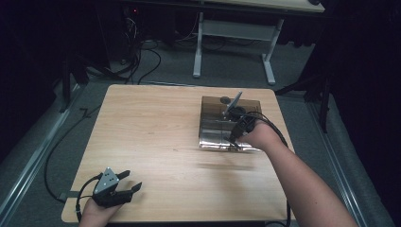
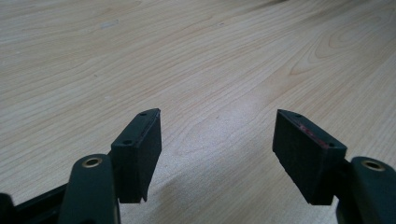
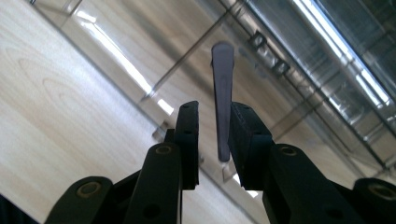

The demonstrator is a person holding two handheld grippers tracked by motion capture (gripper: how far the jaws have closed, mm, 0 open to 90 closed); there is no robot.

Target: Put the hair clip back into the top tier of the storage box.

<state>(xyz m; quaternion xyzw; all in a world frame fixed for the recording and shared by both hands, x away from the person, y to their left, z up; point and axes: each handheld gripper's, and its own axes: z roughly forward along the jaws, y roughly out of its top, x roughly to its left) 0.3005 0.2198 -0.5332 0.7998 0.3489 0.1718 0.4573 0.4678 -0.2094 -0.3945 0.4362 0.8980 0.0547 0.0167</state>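
My right gripper (image 3: pixel 214 135) pinches a flat utensil handle (image 3: pixel 222 93) above the clear organizer (image 1: pixel 215 130) at two o'clock, unplaced; left gripper (image 2: pixel 217 154) idles agape.

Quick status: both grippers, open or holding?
Left gripper: open, empty, above bare table.
Right gripper: jaws around a thin grey utensil handle above the clear organizer.

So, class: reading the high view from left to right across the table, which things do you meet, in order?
left gripper → clear plastic organizer → right gripper, at the organizer's right part, its jaws around a flat grey utensil handle.
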